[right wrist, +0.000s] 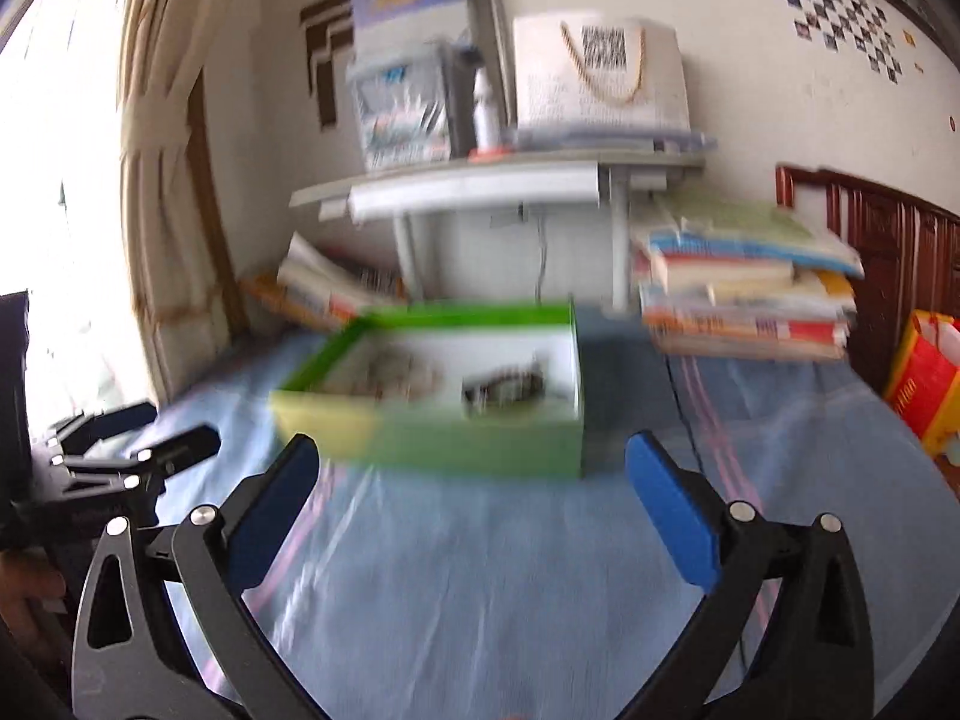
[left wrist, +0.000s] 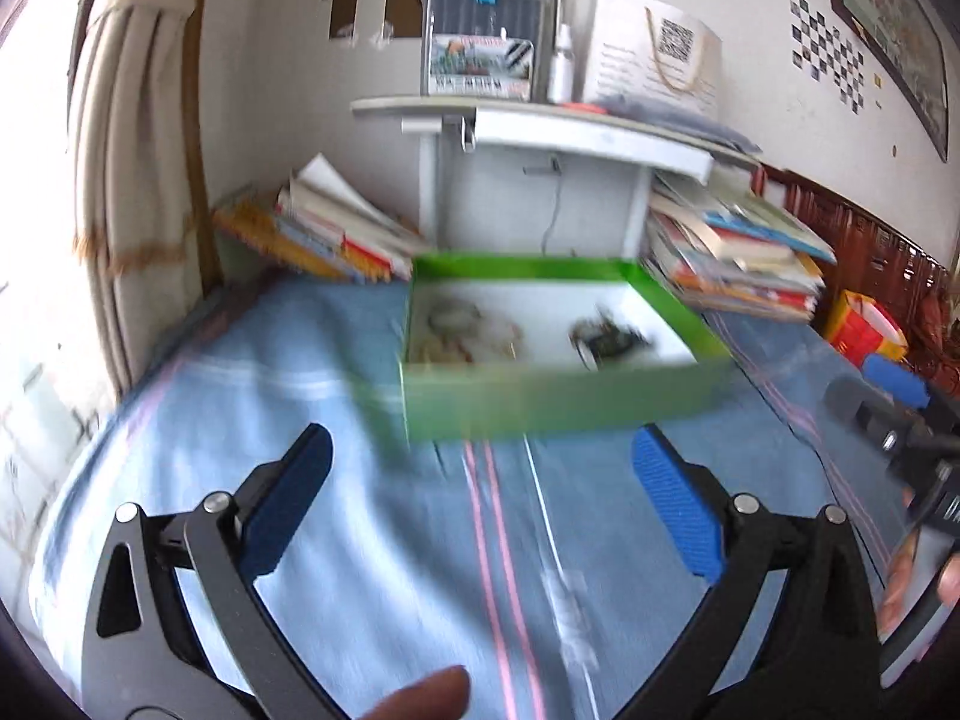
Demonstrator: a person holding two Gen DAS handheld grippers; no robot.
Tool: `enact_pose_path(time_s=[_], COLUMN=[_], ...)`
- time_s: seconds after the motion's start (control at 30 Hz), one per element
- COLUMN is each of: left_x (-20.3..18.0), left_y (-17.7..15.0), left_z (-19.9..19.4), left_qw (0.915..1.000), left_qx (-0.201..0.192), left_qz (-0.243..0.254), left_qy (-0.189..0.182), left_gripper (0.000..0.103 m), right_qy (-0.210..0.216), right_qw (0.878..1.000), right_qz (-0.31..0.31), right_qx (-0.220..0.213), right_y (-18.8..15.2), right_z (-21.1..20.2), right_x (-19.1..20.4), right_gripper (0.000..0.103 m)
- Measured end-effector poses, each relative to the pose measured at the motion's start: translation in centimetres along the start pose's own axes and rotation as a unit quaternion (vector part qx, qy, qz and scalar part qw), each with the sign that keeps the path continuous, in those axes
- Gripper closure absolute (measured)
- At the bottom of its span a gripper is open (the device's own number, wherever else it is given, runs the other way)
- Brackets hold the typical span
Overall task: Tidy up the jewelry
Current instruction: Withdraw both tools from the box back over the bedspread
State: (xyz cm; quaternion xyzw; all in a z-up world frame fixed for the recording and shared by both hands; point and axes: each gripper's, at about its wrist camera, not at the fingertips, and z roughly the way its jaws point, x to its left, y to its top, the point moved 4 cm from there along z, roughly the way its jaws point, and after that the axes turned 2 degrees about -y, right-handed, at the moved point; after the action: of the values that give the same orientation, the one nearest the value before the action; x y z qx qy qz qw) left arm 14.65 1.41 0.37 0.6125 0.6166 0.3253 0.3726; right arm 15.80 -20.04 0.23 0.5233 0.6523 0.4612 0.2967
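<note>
A green box (left wrist: 558, 405) with a white inside stands on the blue bedspread, blurred in both views. It holds a pale tangle of jewelry (left wrist: 462, 330) on its left and a dark piece (left wrist: 606, 339) on its right. My left gripper (left wrist: 483, 468) is open just short of the box's near wall, with nothing between its blue pads. My right gripper (right wrist: 474, 468) is open too, empty, in front of the green box (right wrist: 480, 438). The same pale jewelry (right wrist: 384, 372) and dark piece (right wrist: 504, 390) show inside. Each gripper appears at the edge of the other's view.
Book stacks (left wrist: 738, 258) lie right and left (left wrist: 324, 228) of the box, under a grey desk shelf (left wrist: 540, 126) with a white paper bag (left wrist: 654, 54). A red-yellow bag (right wrist: 927, 378) and a wooden headboard (right wrist: 888, 240) are at right. A small pale item (left wrist: 567, 594) lies on the bedspread.
</note>
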Motion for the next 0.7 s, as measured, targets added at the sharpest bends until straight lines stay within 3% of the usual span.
enact_pose_path(time_s=[0.17, 0.3, 0.7], left_x=[-1.3, -1.9, -3.3], left_y=[-4.6, -6.8, -9.0], left_z=[-3.5, -6.0, -8.0], left_qw=[0.9994, 0.9998, 0.9997], left_qx=[0.008, -0.002, 0.008], left_qz=[0.008, -0.001, 0.004], left_qy=[0.034, 0.02, 0.024], left_gripper=[0.004, 0.004, 0.004], right_qy=[-0.041, -0.045, -0.041], right_qw=[0.999, 0.998, 0.999], right_qz=[-0.002, -0.003, -0.006], right_qx=[0.027, 0.035, 0.033], right_y=[-4.4, -6.2, -8.5], right_z=[-2.6, -4.2, -6.4], right_x=[-0.3, -0.3, 1.1], right_gripper=[0.003, 0.003, 0.003])
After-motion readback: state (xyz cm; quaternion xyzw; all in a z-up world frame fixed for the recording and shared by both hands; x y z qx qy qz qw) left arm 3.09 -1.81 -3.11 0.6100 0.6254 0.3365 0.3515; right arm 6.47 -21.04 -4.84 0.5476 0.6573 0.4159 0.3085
